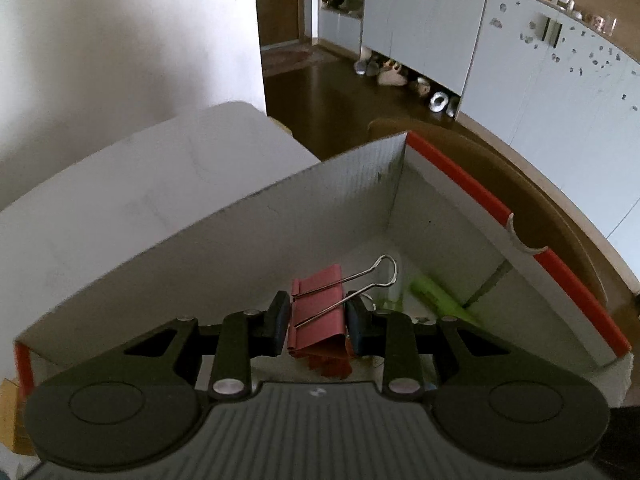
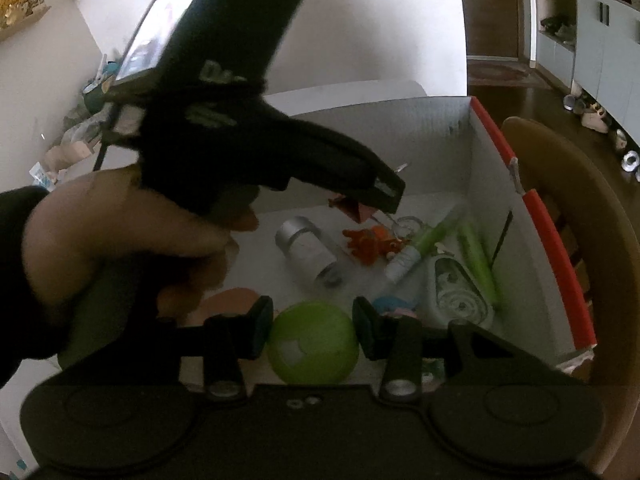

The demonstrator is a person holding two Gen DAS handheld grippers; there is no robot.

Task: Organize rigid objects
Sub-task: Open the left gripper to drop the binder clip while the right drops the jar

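Your left gripper (image 1: 318,322) sat low over the white cardboard box with the red-orange rim (image 1: 460,168), fingers (image 1: 280,320) clamped on a red metal binder clip with silver wire handles (image 1: 318,312). The clip hung just above the box floor, not released. A lime-green plastic marker (image 1: 438,294) lay on the floor just beside it.

From the right wrist view, your right gripper (image 2: 312,332) had its fingers set wide on either side of a round lime-green plastic ball-like item (image 2: 314,350); contact wasn't clear, so I couldn't tell whether it was held or only framed.

Already in the box: a silver cylindrical canister on its side (image 2: 308,250), an orange toy figure (image 2: 368,244), a white tube with a green cap (image 2: 416,250), a white-and-clear tape-dispenser-like item (image 2: 456,292), and a small blue and pink piece (image 2: 394,306), blurred.

My read: well along. Most items were binned; the clip drop was left, and possibly the green round item. Whether more remained on the surface outside the box wasn't shown.
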